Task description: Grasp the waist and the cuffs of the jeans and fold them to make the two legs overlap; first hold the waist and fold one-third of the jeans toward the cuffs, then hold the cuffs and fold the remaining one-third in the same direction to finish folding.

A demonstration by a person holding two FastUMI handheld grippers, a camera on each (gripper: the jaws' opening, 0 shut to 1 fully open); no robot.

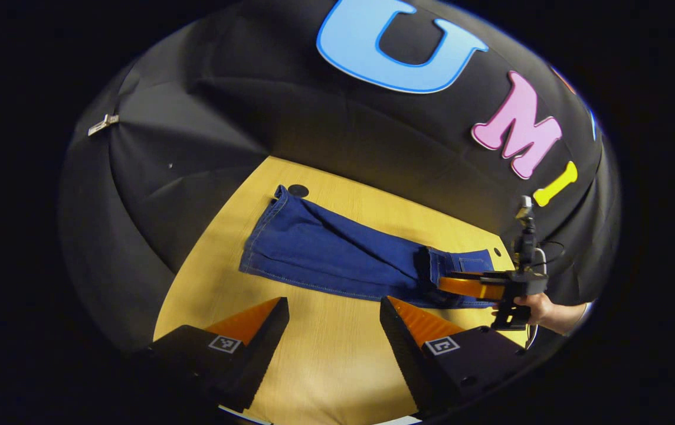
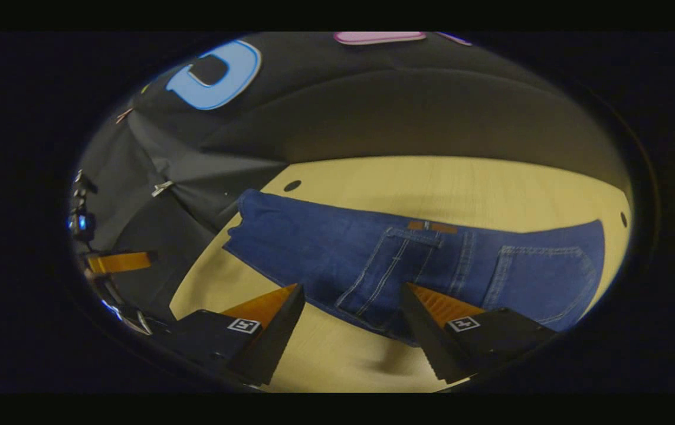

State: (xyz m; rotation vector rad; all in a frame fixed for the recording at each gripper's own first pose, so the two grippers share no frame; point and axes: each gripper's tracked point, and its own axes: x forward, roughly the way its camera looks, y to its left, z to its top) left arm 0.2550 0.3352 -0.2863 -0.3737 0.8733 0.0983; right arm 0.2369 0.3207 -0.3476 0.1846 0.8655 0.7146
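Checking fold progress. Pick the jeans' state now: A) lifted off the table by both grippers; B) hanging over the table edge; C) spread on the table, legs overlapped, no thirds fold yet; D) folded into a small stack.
C: the jeans lie long and flat on the table, one leg's width, both grippers open.

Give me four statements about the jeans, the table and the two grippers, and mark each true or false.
1. The jeans lie flat on a wooden table. True.
2. The left gripper is clamped on the cuffs. False: it is open above bare table, short of the jeans.
3. The right gripper is open at the waist end, near the back pockets. True.
4. The jeans are folded into thirds. False: they lie at full length.
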